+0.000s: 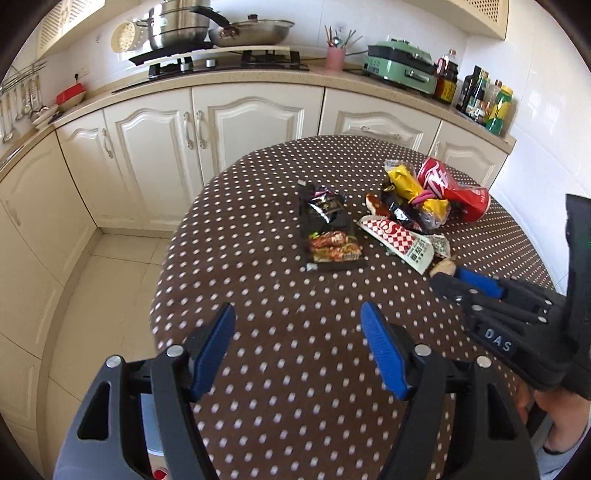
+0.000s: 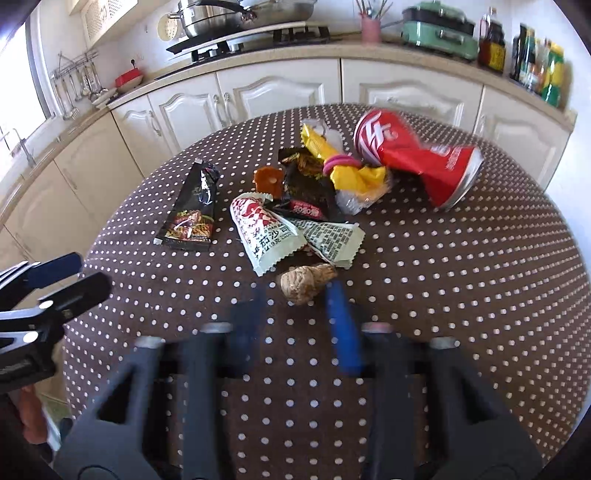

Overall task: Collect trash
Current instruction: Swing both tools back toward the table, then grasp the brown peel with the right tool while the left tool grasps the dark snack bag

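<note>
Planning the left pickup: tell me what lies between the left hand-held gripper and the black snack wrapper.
Only bare polka-dot tablecloth lies between the left hand-held gripper and the black snack wrapper, shown in the left wrist view.

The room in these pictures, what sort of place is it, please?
It looks like a home kitchen. A gas stove with steel pots sits on a counter above cream cabinets, with sauce bottles at one end. A round table with snack wrappers stands in front.
</note>
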The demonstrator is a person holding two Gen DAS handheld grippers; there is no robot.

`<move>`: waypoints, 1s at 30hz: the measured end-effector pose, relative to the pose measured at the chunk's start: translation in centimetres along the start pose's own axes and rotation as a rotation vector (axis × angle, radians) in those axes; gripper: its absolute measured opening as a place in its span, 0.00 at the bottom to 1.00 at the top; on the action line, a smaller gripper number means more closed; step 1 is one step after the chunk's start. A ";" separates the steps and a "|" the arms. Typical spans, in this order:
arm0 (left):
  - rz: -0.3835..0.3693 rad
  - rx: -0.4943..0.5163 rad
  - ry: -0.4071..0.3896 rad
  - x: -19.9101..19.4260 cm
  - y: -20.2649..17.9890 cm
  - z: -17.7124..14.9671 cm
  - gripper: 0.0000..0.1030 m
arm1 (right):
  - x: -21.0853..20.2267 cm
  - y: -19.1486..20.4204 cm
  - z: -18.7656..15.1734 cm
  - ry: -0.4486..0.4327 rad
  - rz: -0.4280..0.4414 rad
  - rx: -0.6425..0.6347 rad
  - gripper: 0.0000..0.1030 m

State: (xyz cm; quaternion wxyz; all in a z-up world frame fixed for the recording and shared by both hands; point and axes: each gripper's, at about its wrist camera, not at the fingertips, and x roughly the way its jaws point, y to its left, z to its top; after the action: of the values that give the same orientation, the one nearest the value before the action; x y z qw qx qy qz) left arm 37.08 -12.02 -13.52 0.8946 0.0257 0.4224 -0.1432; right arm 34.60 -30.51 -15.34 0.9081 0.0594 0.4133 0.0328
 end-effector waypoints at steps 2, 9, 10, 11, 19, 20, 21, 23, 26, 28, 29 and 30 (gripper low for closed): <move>0.002 -0.002 0.014 1.0 -0.2 0.6 0.67 | -0.4 -0.5 -0.1 -0.023 0.007 0.026 0.23; -0.017 -0.073 0.050 4.6 -0.7 2.7 0.67 | -2.8 -2.4 -0.2 -0.158 -0.009 0.104 0.23; -0.011 -0.072 0.050 5.0 -0.8 2.8 0.67 | -3.0 -2.6 -0.2 -0.164 -0.005 0.110 0.23; 0.001 -0.065 0.052 5.6 -1.1 3.2 0.67 | -3.0 -2.7 0.0 -0.169 0.001 0.121 0.23; 0.081 -0.010 0.058 8.4 -2.9 5.4 0.67 | -2.8 -2.5 0.6 -0.171 0.020 0.121 0.23; 0.091 0.004 0.057 8.6 -3.2 5.5 0.65 | -2.8 -2.6 0.7 -0.170 0.025 0.122 0.23; 0.097 0.019 0.052 8.7 -3.5 5.6 0.51 | -2.7 -2.6 0.7 -0.169 0.030 0.123 0.23; 0.107 0.031 0.040 8.5 -3.7 5.6 0.17 | -2.7 -2.5 0.6 -0.167 0.033 0.123 0.23; 0.056 0.017 0.040 8.1 -3.4 5.5 0.03 | -2.7 -2.6 0.7 -0.164 0.038 0.124 0.23; 0.031 0.000 0.035 7.6 -3.0 5.0 0.02 | -2.8 -2.6 0.6 -0.170 0.036 0.126 0.23; 0.014 -0.005 0.032 7.3 -2.8 4.8 0.02 | -2.8 -2.7 0.6 -0.175 0.035 0.126 0.23; 0.000 -0.010 0.026 6.8 -2.6 4.5 0.02 | -2.9 -2.6 0.6 -0.180 0.036 0.124 0.23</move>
State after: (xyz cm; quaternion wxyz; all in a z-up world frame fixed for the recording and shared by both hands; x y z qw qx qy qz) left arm 43.80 -16.89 -15.67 0.8891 0.0232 0.4348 -0.1409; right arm 33.16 -33.48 -13.11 0.9353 0.1258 0.3301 0.0179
